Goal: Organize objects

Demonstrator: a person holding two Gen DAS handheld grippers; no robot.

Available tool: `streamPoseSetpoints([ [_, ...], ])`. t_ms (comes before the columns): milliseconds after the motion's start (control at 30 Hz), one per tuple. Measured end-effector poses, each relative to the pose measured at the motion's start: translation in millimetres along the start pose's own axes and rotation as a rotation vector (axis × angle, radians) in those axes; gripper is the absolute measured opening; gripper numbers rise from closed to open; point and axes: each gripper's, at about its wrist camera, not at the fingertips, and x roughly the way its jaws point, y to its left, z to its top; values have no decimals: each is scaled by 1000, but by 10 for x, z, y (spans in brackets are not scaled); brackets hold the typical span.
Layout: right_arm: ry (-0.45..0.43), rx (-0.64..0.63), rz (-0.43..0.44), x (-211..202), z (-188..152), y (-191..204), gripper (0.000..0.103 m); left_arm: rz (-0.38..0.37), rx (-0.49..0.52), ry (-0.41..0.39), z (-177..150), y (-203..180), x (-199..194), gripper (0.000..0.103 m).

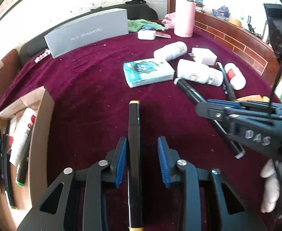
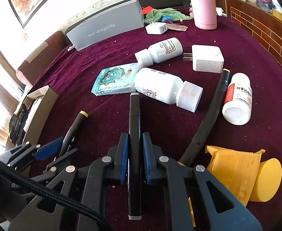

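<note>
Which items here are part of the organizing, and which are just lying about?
Job: black marker, gripped in right claw; yellow-capped marker, between open left claw pads; cardboard box already holding items.
Lying about, probably: pink flask, grey box, green cloth.

Maroon tablecloth (image 2: 102,61), grey box (image 2: 106,28), pink flask (image 2: 204,5), white bottles (image 2: 160,88), yellow pouch (image 2: 235,165), green cloth (image 2: 164,13)
</note>
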Motion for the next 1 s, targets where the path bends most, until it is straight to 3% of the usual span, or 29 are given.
streamPoseSetpoints([
  [67,-8,-36,-34,4,-13,61,11,-41,-13,6,-46,30,-48,13],
  [133,-14,-69,-72,8,-26,128,11,-70,-33,7,-93,53,-111,11],
  [467,-36,-52,-79,-28,-44,104,12,-124,-124,-117,-326,271,-741,12],
  [600,-38,-42,-67,-57,-54,99,12,-120,-143,-130,-347,333,-747,13],
  [733,-27,-39,-65,-60,-98,139,12,-117,-77,-105,-288,171,-580,46],
  [833,-23,-27,-60,-55,-107,129,12,-68,-26,-62,-215,24,-392,46],
  [933,-23,-10,-46,-57,-107,102,12,-20,16,31,-167,-71,-99,46],
  [1000,-24,-7,-45,-58,-106,100,12,-1,72,14,-208,-181,-88,36],
])
